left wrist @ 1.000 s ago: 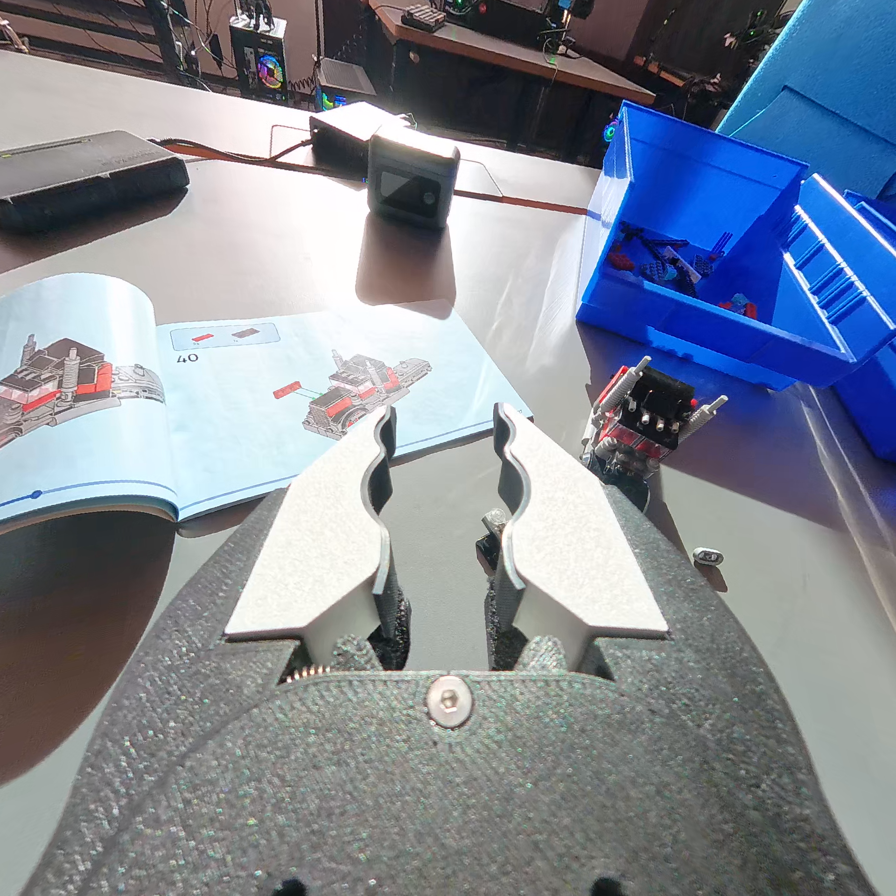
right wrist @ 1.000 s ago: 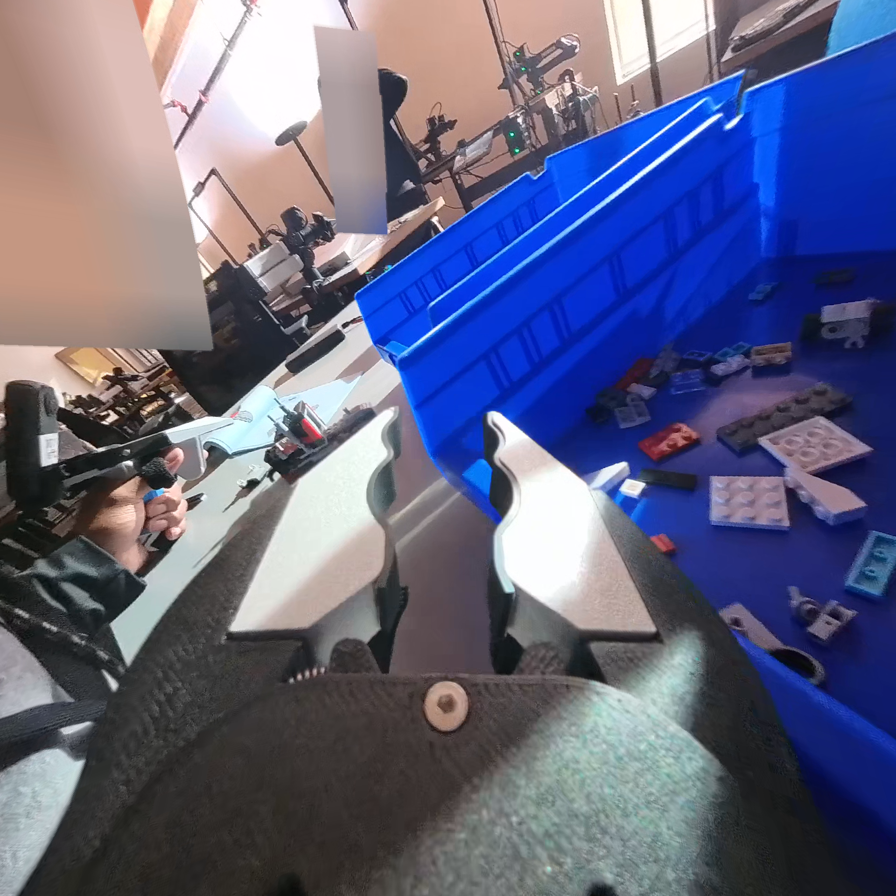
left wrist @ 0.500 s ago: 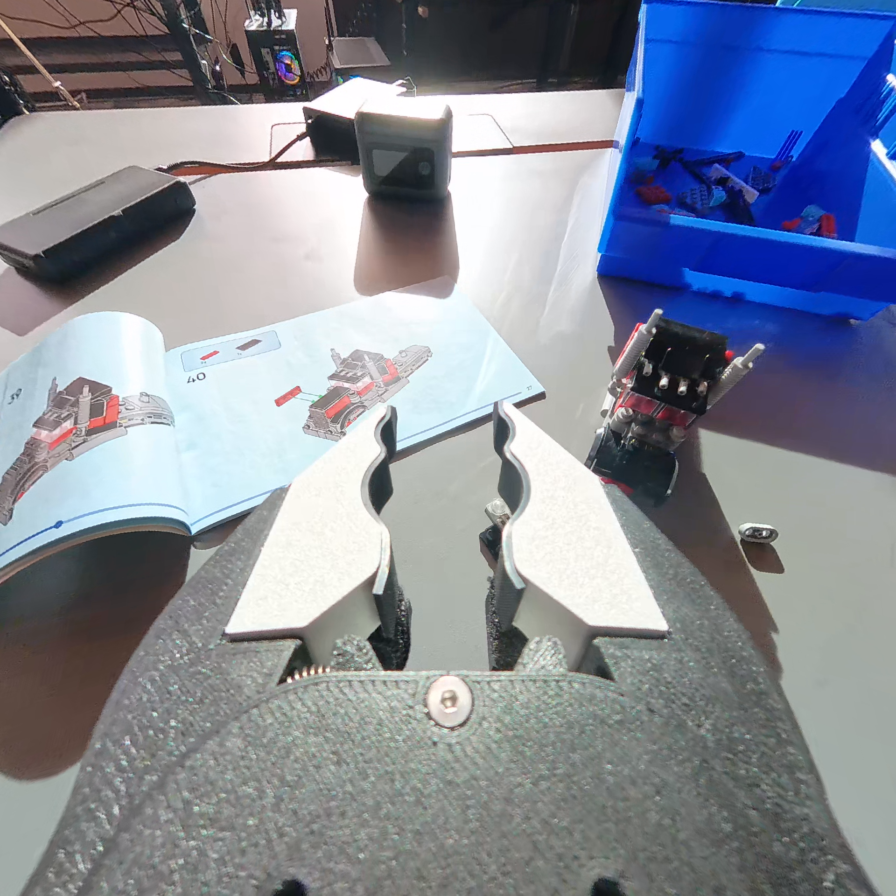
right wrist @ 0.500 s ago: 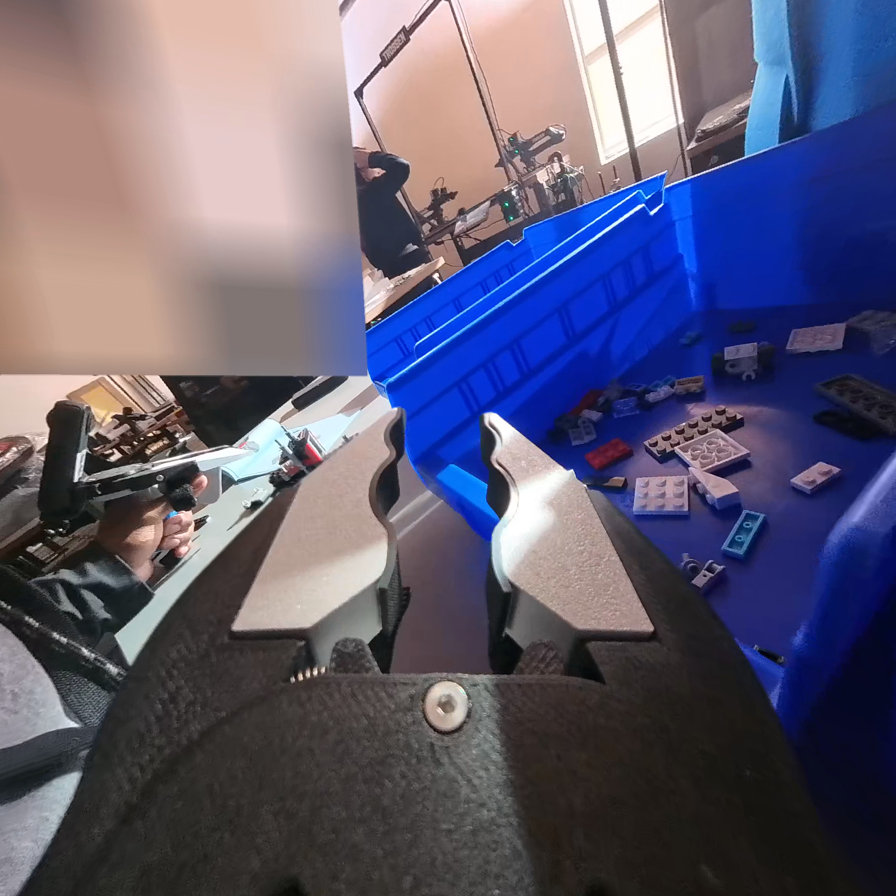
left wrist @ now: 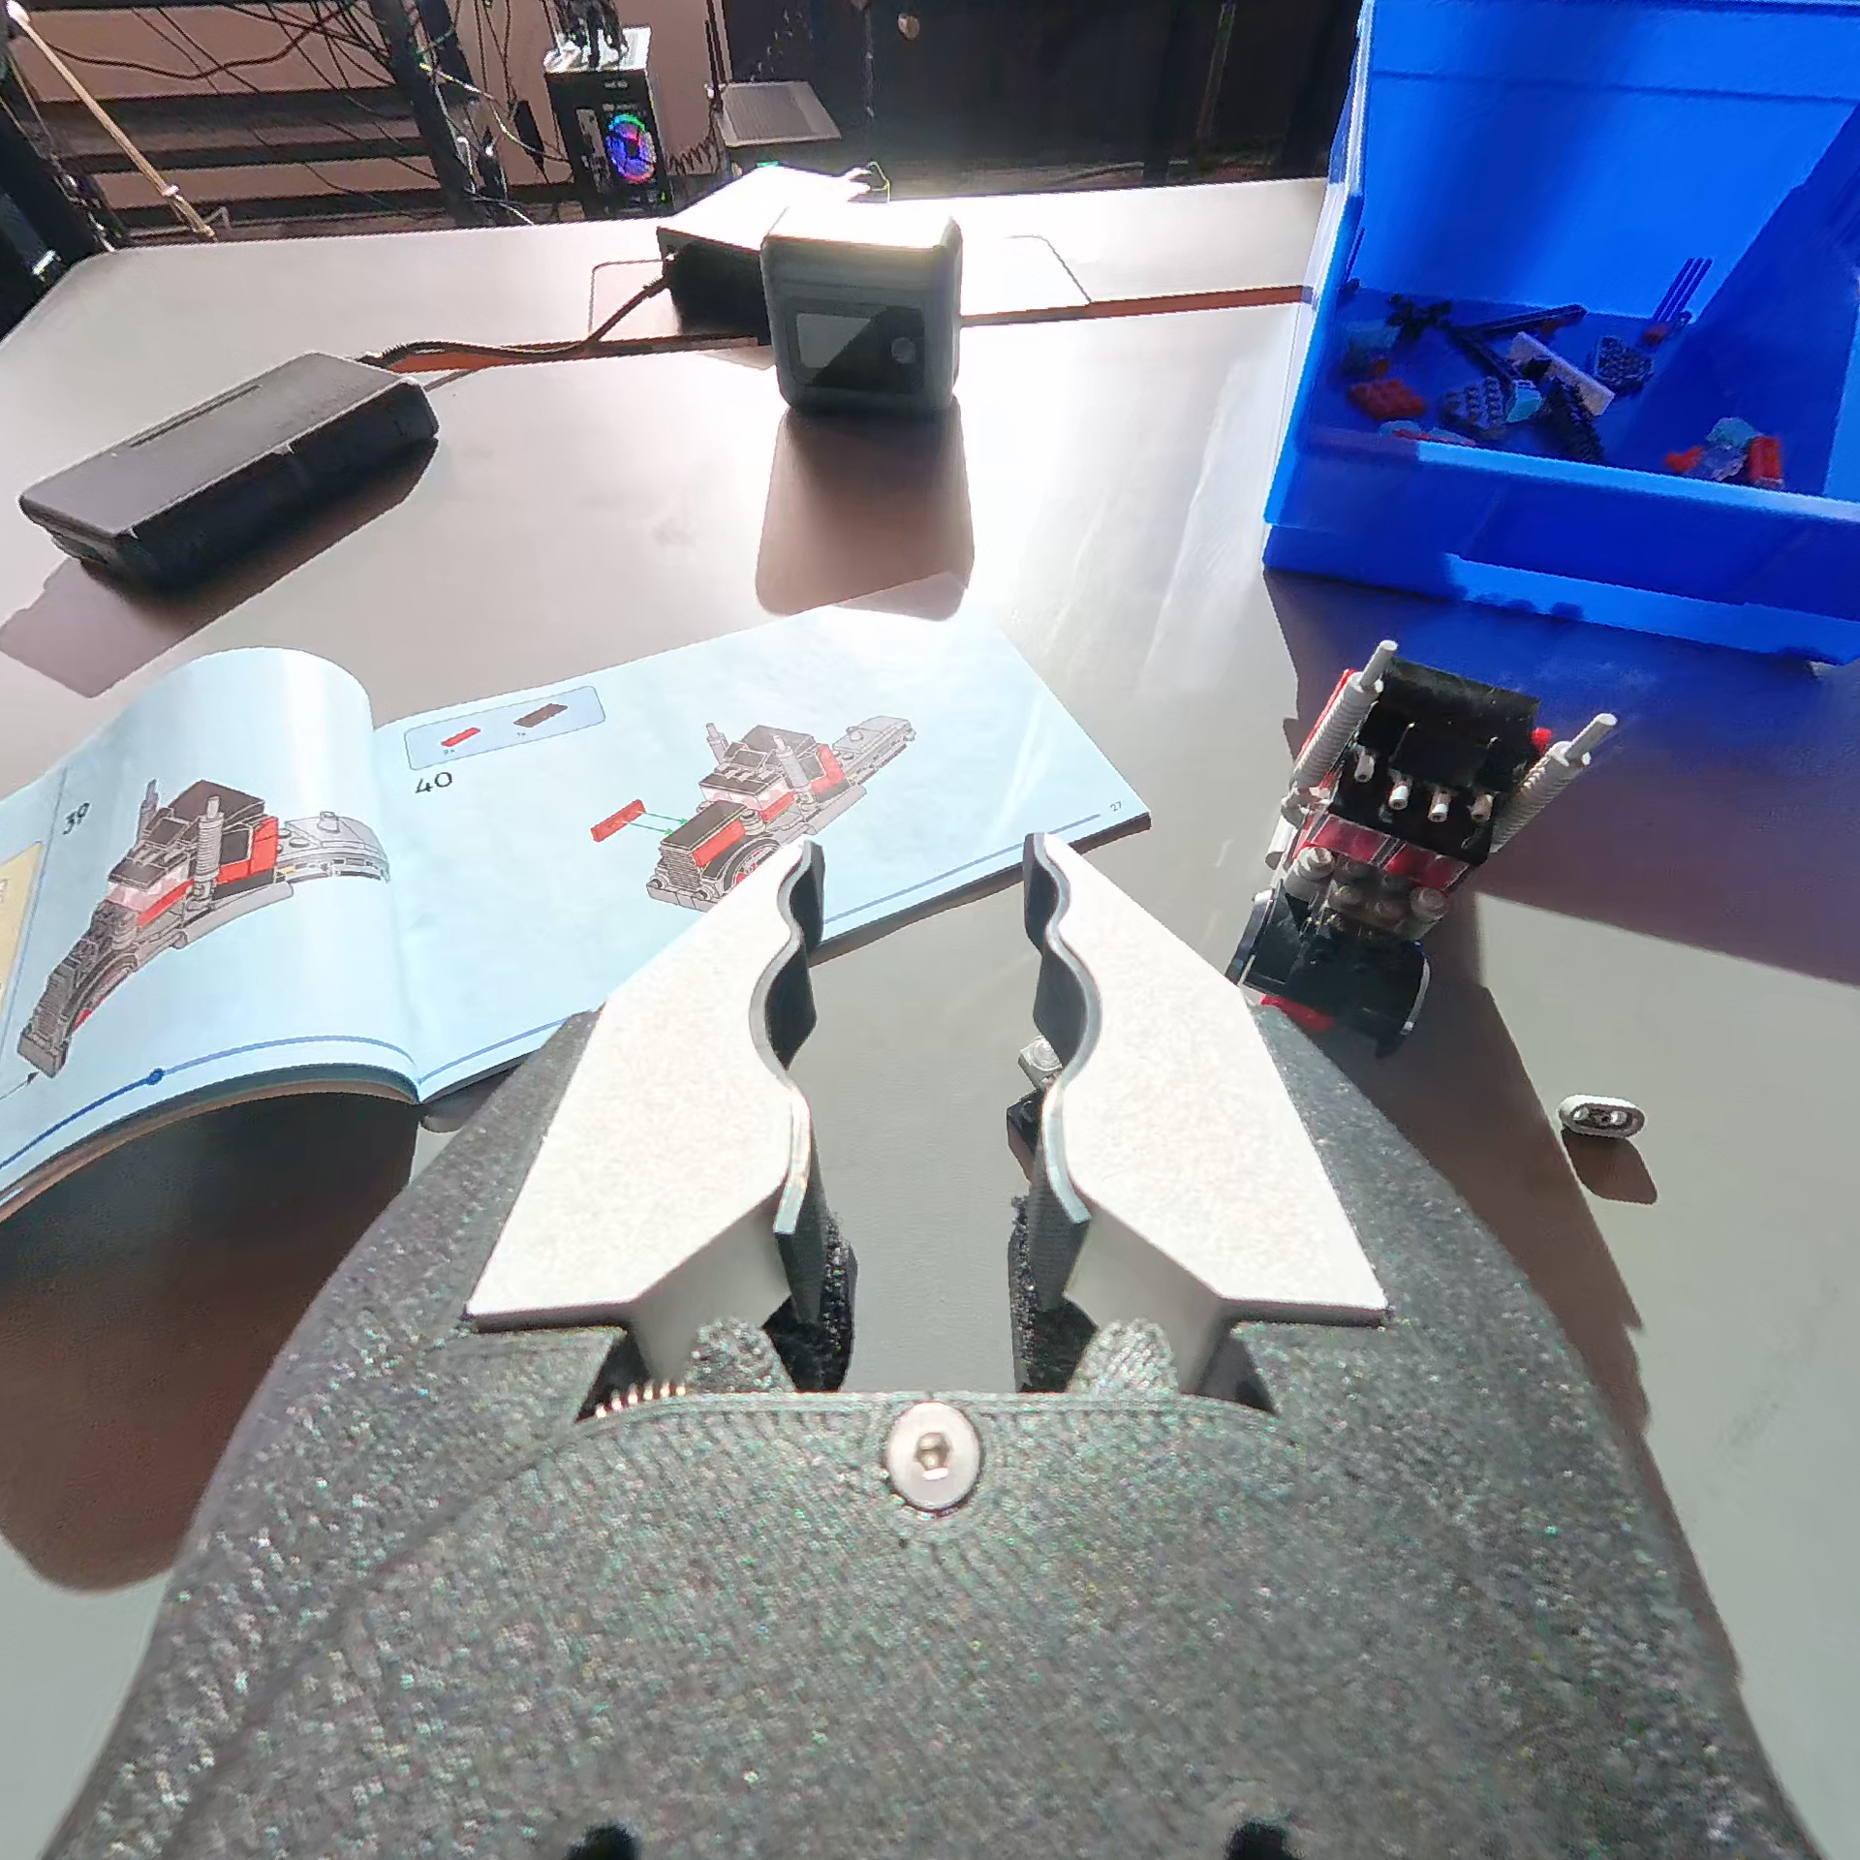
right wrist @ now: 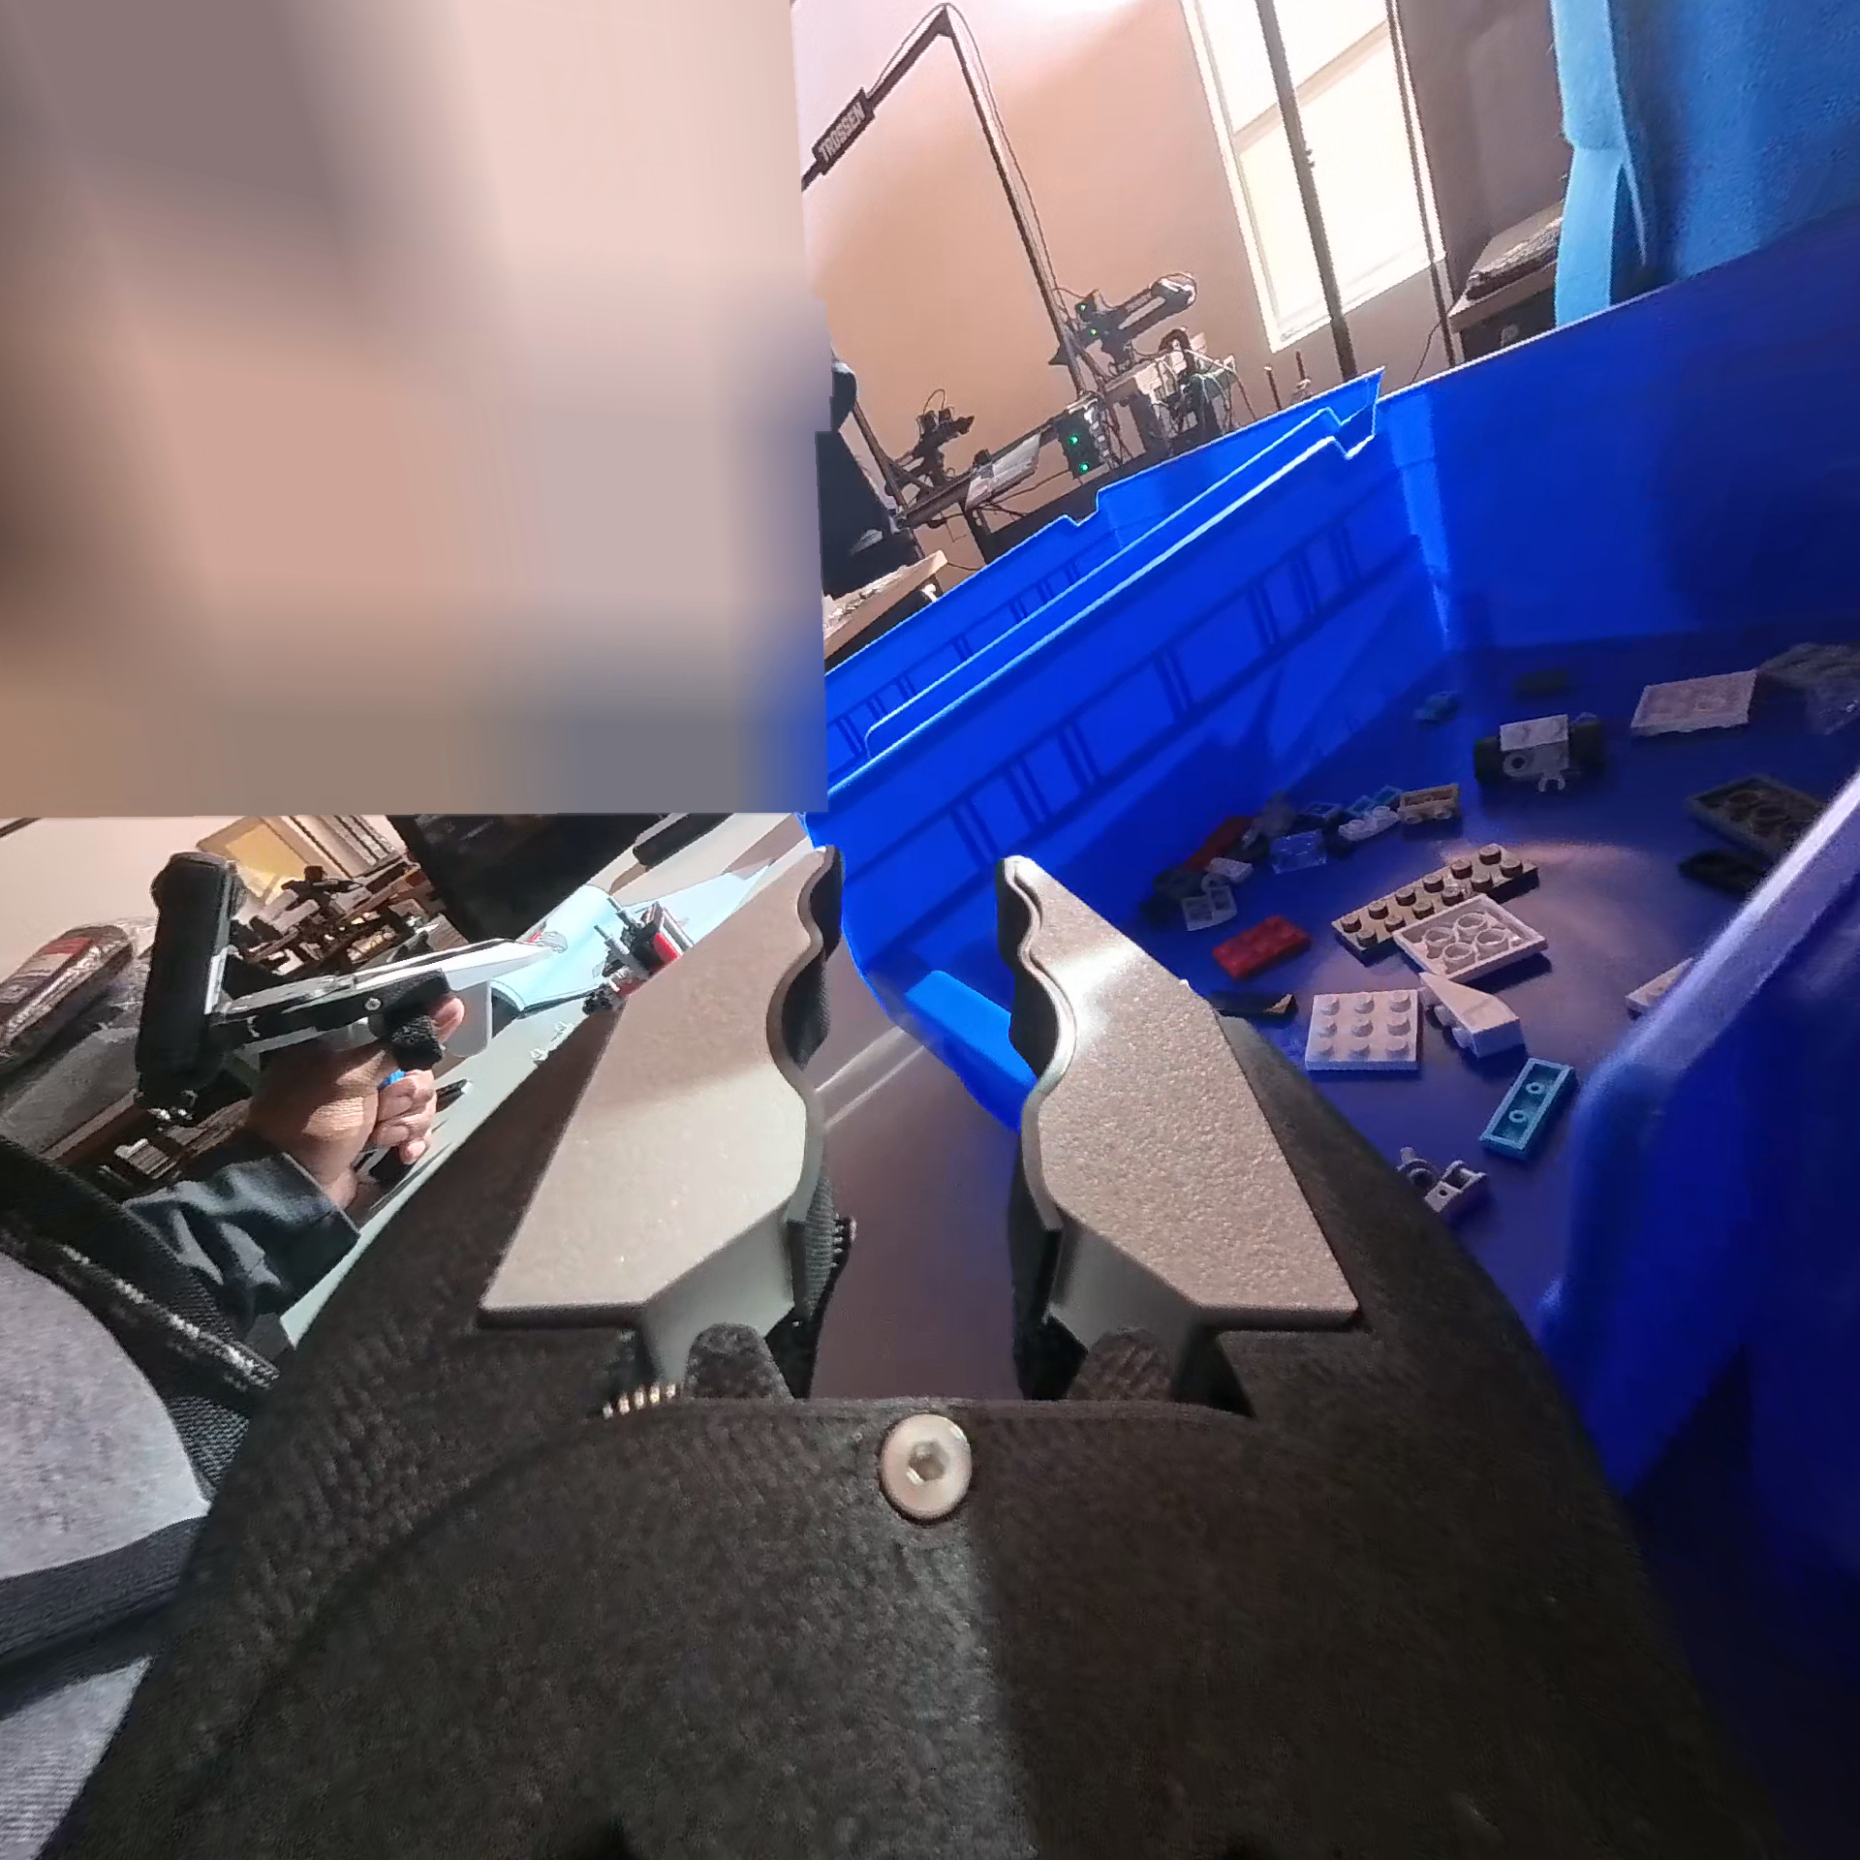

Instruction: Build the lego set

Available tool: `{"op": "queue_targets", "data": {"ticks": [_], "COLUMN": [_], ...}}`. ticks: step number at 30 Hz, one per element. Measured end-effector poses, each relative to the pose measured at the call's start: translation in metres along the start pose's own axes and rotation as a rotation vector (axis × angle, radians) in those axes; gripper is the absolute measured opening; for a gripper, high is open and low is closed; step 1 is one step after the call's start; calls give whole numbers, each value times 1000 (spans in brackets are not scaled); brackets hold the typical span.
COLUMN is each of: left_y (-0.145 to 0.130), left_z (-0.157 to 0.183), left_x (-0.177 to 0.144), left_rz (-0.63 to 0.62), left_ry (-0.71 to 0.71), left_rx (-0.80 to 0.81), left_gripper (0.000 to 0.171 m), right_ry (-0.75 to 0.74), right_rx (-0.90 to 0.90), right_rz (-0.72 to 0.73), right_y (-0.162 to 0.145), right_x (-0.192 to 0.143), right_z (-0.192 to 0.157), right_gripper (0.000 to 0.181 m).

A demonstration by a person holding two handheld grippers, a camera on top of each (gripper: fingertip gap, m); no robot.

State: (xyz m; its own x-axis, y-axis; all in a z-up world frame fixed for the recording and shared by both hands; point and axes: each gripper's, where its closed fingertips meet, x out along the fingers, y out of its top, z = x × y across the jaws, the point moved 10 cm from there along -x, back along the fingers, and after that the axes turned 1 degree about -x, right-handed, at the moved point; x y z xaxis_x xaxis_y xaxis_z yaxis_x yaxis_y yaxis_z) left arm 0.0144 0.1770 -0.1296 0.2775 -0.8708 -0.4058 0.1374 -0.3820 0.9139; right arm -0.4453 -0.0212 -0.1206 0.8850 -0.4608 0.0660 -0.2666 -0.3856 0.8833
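Left gripper (left wrist: 921, 876) hovering parted and empty beside the half-built red-and-black brick truck (left wrist: 1394, 866); right gripper (right wrist: 921, 886), likewise parted, facing the blue plastic parts bin (right wrist: 1157, 705).

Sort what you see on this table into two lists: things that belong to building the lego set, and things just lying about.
Belongs to the job:
- half-built truck
- open instruction booklet
- blue bin of loose bricks
- small grey piece on the table
- left claw, right claw, both open

Lying about:
- black flat box
- grey cube camera
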Motion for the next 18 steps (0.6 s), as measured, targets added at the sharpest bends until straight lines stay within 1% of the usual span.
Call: {"op": "queue_targets", "data": {"ticks": [18], "left_y": [0], "left_z": [0], "left_x": [1], "left_rz": [-5], "left_ry": [-3], "left_rx": [-4], "left_gripper": [41], "right_ry": [6], "right_rx": [8], "right_rz": [2], "right_y": [0], "right_x": [0], "right_z": [1], "right_gripper": [29]}}
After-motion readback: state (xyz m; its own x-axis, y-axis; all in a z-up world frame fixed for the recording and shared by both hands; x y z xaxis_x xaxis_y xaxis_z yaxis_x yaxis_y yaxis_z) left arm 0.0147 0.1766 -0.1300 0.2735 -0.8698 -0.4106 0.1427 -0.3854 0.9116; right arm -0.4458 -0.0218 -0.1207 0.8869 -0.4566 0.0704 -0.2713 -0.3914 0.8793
